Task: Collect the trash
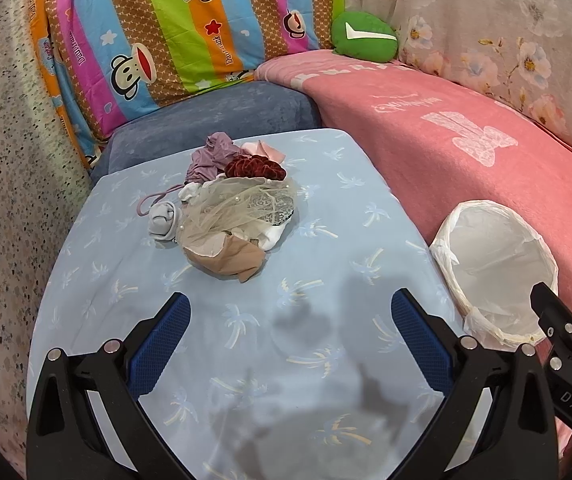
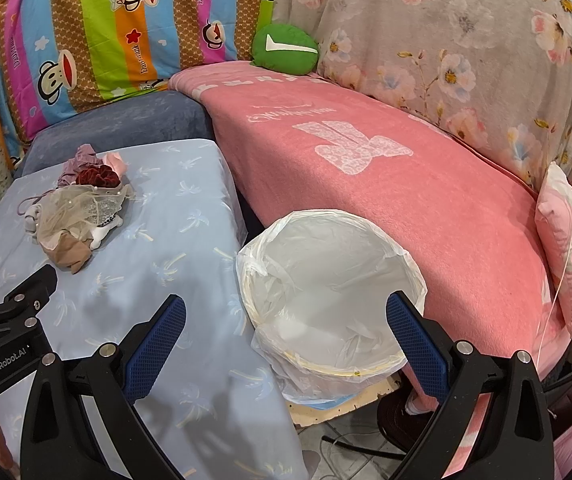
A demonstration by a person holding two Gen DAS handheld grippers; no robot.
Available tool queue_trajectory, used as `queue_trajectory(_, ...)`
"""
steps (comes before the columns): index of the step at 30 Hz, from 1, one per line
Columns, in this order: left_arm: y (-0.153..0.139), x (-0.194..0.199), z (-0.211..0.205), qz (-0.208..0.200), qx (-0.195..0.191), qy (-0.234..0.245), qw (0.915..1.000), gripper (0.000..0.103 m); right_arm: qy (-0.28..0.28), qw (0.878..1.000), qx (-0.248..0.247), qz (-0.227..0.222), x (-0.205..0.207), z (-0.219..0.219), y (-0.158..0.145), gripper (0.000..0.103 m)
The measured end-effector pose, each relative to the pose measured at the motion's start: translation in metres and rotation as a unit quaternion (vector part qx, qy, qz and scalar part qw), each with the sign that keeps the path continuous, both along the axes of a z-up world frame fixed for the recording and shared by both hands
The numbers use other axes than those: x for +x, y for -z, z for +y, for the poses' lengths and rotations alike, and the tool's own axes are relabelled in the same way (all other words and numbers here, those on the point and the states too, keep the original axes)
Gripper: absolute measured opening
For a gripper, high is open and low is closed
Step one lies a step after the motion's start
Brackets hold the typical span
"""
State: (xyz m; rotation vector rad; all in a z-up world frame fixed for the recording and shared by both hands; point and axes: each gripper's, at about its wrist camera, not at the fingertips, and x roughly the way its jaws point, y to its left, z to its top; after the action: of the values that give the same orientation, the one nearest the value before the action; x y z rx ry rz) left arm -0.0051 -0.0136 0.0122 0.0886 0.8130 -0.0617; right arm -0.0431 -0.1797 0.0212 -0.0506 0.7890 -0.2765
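Both grippers spread wide, grasping nothing: left gripper (image 1: 290,320); right gripper (image 2: 286,324). Trash pile (image 1: 229,204) lying mid-counter (image 1: 326,208), straight ahead of left fingers, well apart; nearer the left. Lined bin (image 2: 326,280) just beside counter's right edge, directly under right fingers; pile not yet touched.

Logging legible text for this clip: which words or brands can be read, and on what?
"GenRobot.AI": left gripper body, seen from the right wrist.
"DAS": right gripper body, cut off.
"Paul frank", "Captain": striped monkey sheet.
Pink blanket lettering: inverted, unreadable.
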Motion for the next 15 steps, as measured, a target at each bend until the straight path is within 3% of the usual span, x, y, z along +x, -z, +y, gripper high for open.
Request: queue_trajectory(15, 0.0012, 0.0007, -0.0017, 0.0, -0.001, 0.008, 1.0, 0.096, 0.008, 1.0, 0.001, -0.007, 0.0, -0.0072, -0.0064, 0.097)
